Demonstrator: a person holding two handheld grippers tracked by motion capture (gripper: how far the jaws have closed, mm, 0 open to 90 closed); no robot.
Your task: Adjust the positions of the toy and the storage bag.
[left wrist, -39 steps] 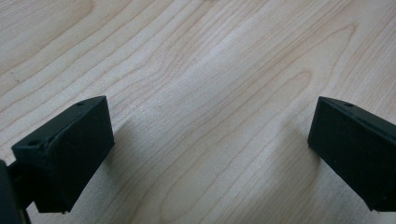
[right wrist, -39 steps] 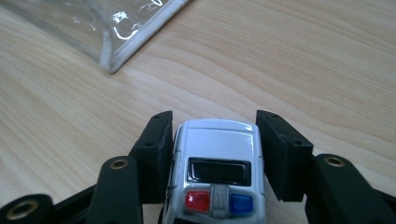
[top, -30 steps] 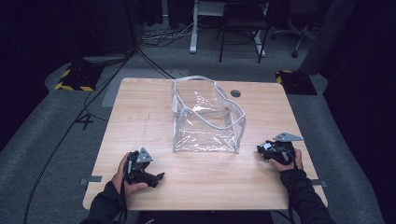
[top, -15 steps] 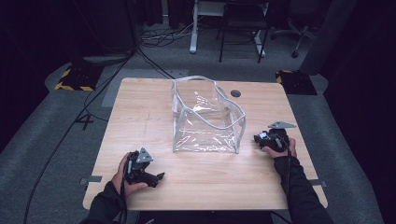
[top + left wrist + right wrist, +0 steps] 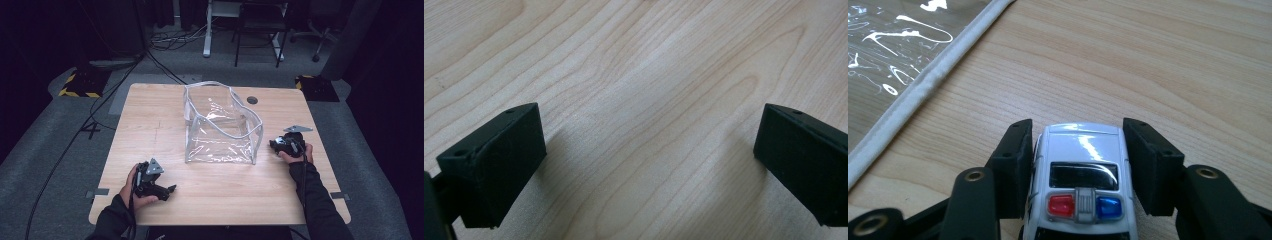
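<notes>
Holding one toy car (image 5: 1081, 176) — one bag (image 5: 221, 127)

- Toy police car (image 5: 1083, 175): white body, dark roof window, red and blue light bar on top. Sits between the jaws of the right gripper (image 5: 1075, 150), jaw pads close on both sides, nose pointing away from the camera, low over the wooden table.
- Clear plastic bag (image 5: 220, 125): transparent, white-trimmed edges, standing open-topped mid-table, just left of the car.
</notes>
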